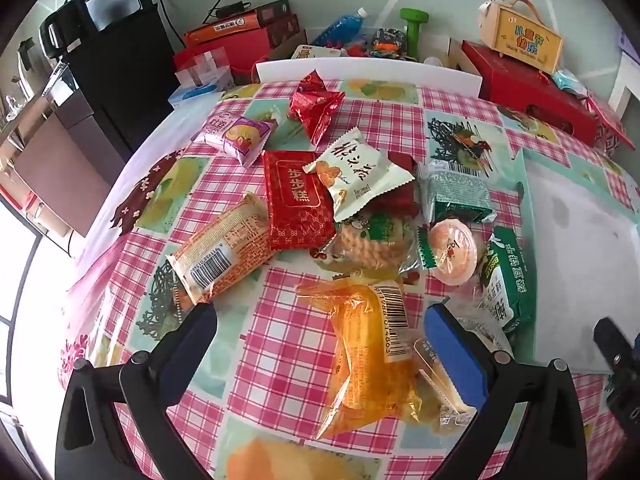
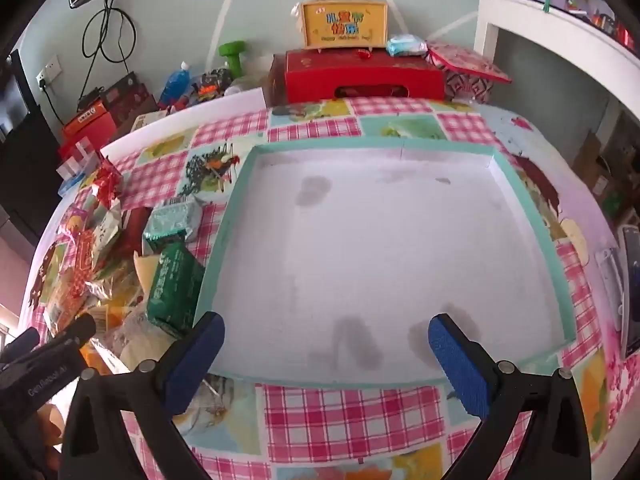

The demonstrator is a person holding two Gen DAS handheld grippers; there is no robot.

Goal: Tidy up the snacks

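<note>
My left gripper (image 1: pixel 320 344) spread wide around the orange snack packet (image 1: pixel 366 354), gripping nothing, my right gripper (image 2: pixel 326 344) wide open, unladen, over the teal-rimmed tray (image 2: pixel 400 145)

Between left fingers (image 1: pixel 456 356): orange packet (image 1: pixel 368 360) fills the right half; bare checked bench (image 1: pixel 248 344) on the left.
Ahead of left fingers: crowded snack pile (image 1: pixel 340 200), packets overlapping.
Ahead of right fingers (image 2: pixel 460 360): shallow tray (image 2: pixel 536 216), floor bare.
Left of right fingers: green packet (image 2: pixel 172 284) against the tray wall.
</note>
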